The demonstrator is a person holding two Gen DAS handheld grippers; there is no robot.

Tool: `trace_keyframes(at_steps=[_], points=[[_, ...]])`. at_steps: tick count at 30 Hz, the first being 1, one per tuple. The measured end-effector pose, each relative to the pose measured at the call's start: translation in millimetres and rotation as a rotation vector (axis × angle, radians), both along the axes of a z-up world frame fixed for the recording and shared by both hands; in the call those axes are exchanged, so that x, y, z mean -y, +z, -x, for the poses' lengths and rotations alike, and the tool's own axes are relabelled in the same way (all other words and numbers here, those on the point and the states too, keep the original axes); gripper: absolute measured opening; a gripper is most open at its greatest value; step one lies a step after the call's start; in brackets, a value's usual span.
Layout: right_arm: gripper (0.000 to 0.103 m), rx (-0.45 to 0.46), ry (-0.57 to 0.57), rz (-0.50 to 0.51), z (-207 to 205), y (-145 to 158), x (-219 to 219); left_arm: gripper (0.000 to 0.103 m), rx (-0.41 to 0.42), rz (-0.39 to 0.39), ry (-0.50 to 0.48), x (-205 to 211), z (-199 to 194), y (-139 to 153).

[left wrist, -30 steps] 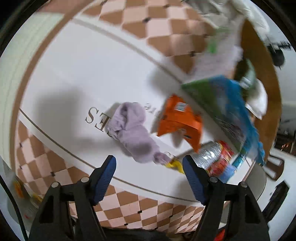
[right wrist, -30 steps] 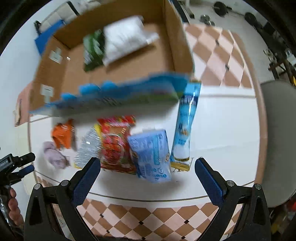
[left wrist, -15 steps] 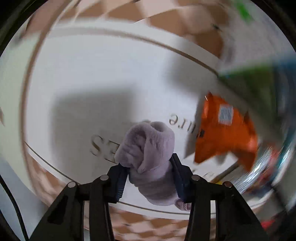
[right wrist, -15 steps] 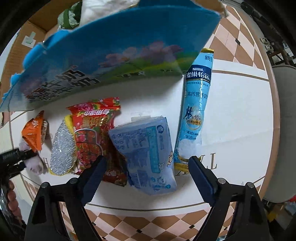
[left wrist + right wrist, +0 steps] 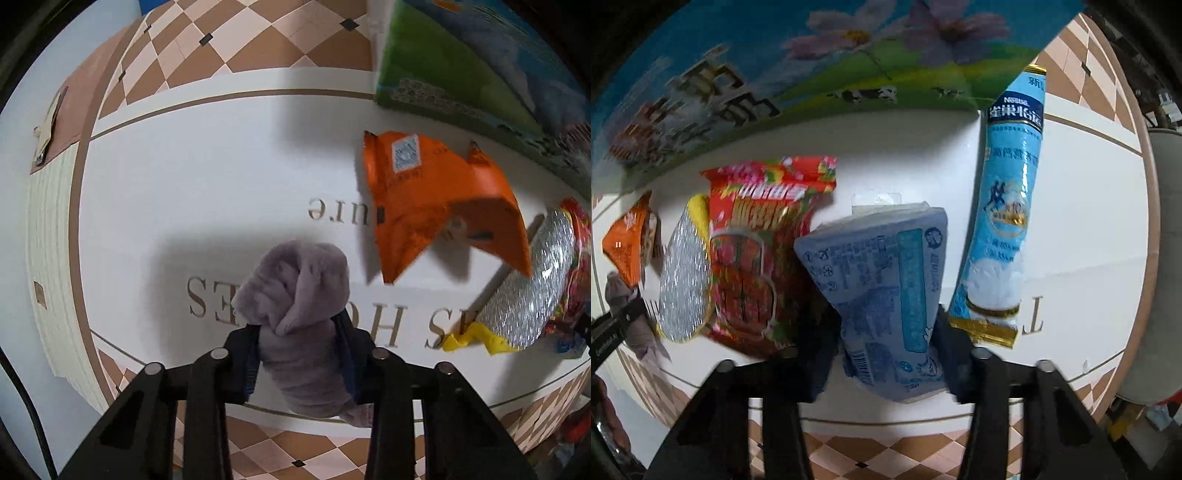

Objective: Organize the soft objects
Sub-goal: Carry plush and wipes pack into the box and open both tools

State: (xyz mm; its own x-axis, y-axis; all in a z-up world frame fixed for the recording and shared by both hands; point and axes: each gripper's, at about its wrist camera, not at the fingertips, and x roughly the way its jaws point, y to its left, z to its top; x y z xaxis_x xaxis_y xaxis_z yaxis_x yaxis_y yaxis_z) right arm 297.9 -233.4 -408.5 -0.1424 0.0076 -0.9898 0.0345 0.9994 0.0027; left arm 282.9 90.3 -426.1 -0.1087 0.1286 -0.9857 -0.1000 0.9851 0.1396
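A lilac plush sock [image 5: 295,288] lies on the white table [image 5: 184,177], and my left gripper [image 5: 299,354] is shut on its lower half, pointing straight down. In the right wrist view a pale blue tissue pack [image 5: 882,266] lies between the fingers of my right gripper [image 5: 886,350]. Its jaws are closing, and both pads touch the pack's sides. The sock [image 5: 617,288] and the left gripper also show at that view's left edge.
An orange packet [image 5: 424,199], a silver packet [image 5: 683,280] and a red snack bag [image 5: 753,236] lie between the two grippers. A long light-blue pouch [image 5: 1004,221] lies right of the tissue pack. A big blue-green bag [image 5: 812,66] hangs over the back. A grey chair [image 5: 1167,258] stands at the right.
Both grippers came down onto the table. The left one shut on the plush sock. The right one narrowed from wide open until its fingers met the tissue pack.
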Motion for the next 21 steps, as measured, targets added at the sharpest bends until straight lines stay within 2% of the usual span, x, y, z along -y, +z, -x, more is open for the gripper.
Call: trace_keyframes(at_steps=[5,8,11,13,14,17,19,21], points=[[0.037,-0.024,-0.013,-0.035,42,7,11,0.031,0.029,0.042,-0.028,29,35,21],[0.037,-0.016,-0.030,-0.075,69,24,22,0.031,0.066,0.093,-0.067,56,53,54],[0.036,0.015,-0.034,-0.135,91,59,29,0.031,0.139,0.154,-0.105,83,51,101],[0.036,0.057,-0.026,-0.178,95,90,29,0.031,0.207,0.186,-0.134,97,34,137],[0.036,0.078,-0.022,-0.199,93,105,31,0.032,0.225,0.201,-0.144,91,18,157],[0.037,0.149,-0.020,-0.276,48,150,28,0.032,0.285,0.241,-0.172,84,-37,205],[0.037,0.193,-0.008,-0.325,20,176,18,0.032,0.307,0.224,-0.191,76,-78,223],[0.037,0.228,0.009,-0.353,-18,197,4,0.032,0.296,0.210,-0.200,68,-118,225]])
